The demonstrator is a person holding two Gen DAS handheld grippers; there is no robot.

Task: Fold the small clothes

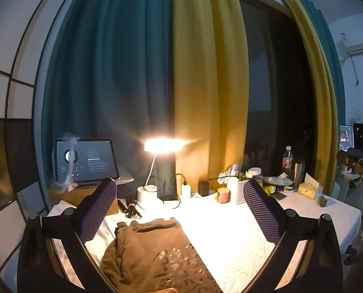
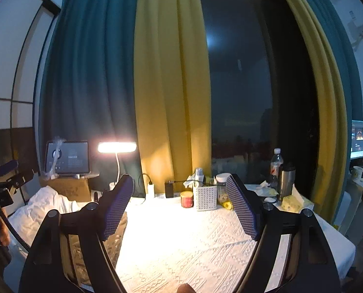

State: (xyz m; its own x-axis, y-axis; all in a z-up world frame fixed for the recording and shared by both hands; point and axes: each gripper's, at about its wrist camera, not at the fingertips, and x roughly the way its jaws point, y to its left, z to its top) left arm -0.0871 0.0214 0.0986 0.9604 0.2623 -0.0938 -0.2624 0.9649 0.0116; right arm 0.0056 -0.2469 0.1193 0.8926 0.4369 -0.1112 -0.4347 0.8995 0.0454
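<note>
On the white tablecloth (image 1: 230, 239), in the left wrist view, a folded brown garment (image 1: 154, 251) is lying between the spread, empty fingers of the left gripper (image 1: 179, 210), under a glowing desk lamp (image 1: 163, 145). In the right wrist view, the right gripper (image 2: 179, 207) is hovering wide apart, holding nothing, the garment (image 2: 115, 239) showing behind its left finger.

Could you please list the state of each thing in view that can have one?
Left gripper: jaws open, empty.
Right gripper: jaws open, empty.
Brown garment: rumpled, lying on the white tablecloth.
Desk lamp: on.
Tablet: screen lit.
Water bottle: capped, upright.
</note>
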